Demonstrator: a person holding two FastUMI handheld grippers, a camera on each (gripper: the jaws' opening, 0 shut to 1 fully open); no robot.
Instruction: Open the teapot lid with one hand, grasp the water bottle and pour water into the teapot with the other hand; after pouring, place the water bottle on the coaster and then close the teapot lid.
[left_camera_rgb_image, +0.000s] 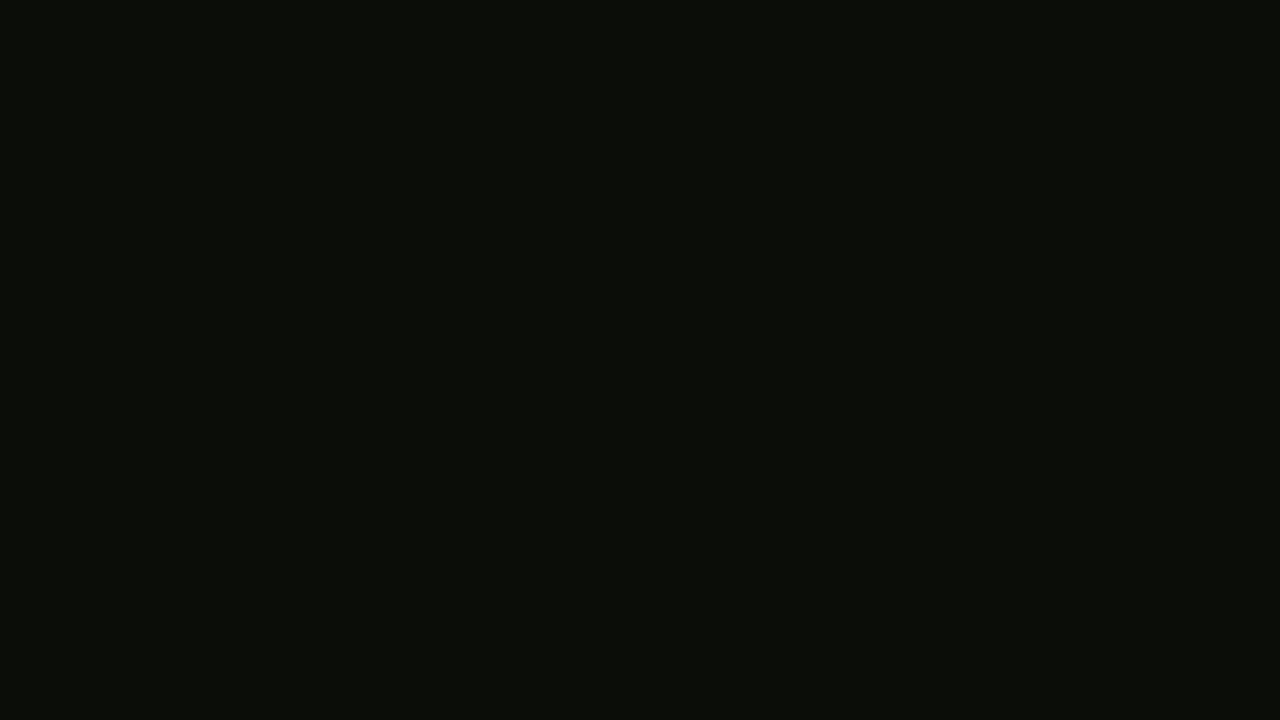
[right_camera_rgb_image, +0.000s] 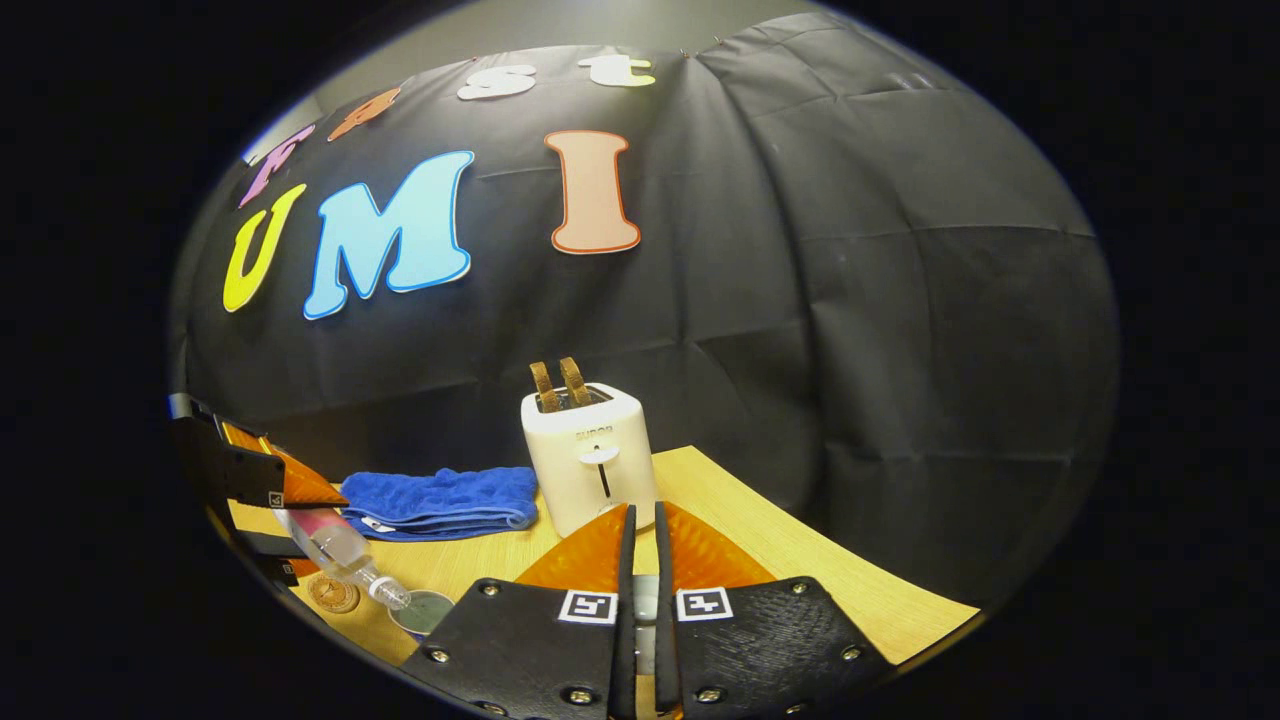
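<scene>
Left tongs (right_camera_rgb_image: 300, 508) grip the tilted water bottle (right_camera_rgb_image: 340, 550) over the teapot (right_camera_rgb_image: 425, 610); a wobble spills it. Right tongs (right_camera_rgb_image: 645, 545) pinched close, contents unclear.

A: Right tool (right_camera_rgb_image: 640, 530) status?
B: My fingers nearly together, narrow slit between, pointing forward and level.
A: Left tool (right_camera_rgb_image: 262, 510)?
B: Seen at far left in the right gripper view, both fingers clamped on the tilted bottle.
</scene>
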